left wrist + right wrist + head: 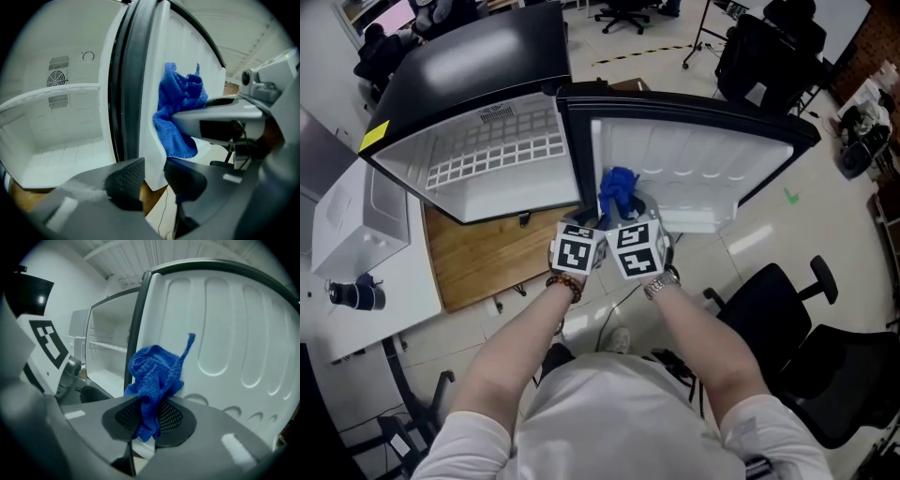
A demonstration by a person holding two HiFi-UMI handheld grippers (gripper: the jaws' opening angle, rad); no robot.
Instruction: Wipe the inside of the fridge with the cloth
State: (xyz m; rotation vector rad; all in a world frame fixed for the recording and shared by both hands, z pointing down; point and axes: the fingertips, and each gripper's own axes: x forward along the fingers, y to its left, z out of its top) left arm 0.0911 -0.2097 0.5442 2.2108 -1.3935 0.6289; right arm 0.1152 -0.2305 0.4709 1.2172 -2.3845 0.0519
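The small fridge point(502, 159) stands open, white inside, with a shelf point(51, 93) across it. Its door point(694, 159) swings out to the right and shows a white moulded lining point(225, 333). My left gripper point(153, 180) is closed on the lower corner of the door's white edge point(152, 70), one pad on each side. My right gripper point(150, 420) is shut on a bunched blue cloth point(152, 376), which stands up in front of the door lining close to the hinge side. In the head view both grippers sit side by side below the blue cloth point(619, 190).
The fridge rests on a wooden board point(487, 253). A white cabinet point(347, 225) with a dark round object point(356, 295) stands at the left. A black office chair point(825, 356) is at the right, and more chairs are behind the fridge.
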